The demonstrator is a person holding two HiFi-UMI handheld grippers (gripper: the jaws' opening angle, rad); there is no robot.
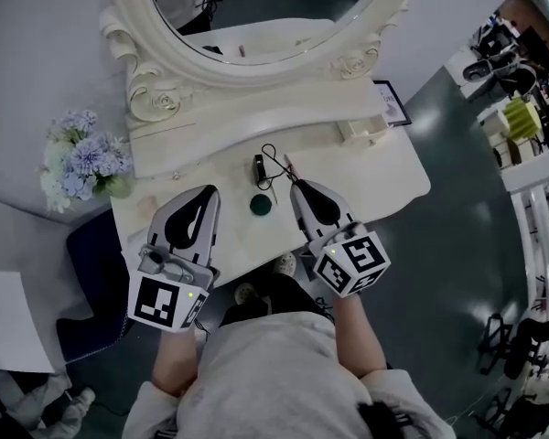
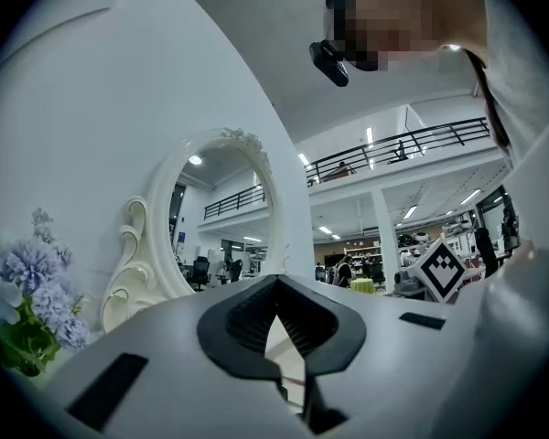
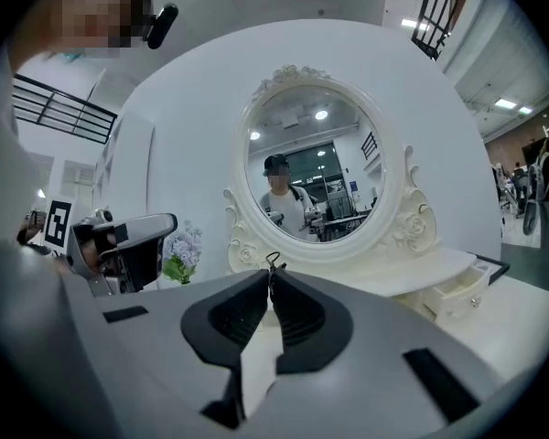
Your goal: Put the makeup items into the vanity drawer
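On the white vanity top (image 1: pixel 384 176) lie a small black case (image 1: pixel 258 167), a round dark green compact (image 1: pixel 260 206), a thin black wire loop (image 1: pixel 273 158) and a slim pink stick (image 1: pixel 288 165). My left gripper (image 1: pixel 204 193) hovers over the table's front left, shut and holding nothing; its tips (image 2: pixel 276 283) meet. My right gripper (image 1: pixel 297 187) is shut just right of the compact. In the right gripper view the wire loop (image 3: pixel 274 262) pokes up just past the closed tips (image 3: pixel 270 277); whether they touch it I cannot tell. A small drawer (image 1: pixel 361 130) stands pulled out under the mirror's right side.
The oval mirror (image 1: pixel 256 7) in its carved frame stands at the back. A bunch of pale blue flowers (image 1: pixel 78 158) sits at the table's left end and a framed card (image 1: pixel 391 103) at the back right. A dark stool (image 1: pixel 91 245) stands left of the person's legs.
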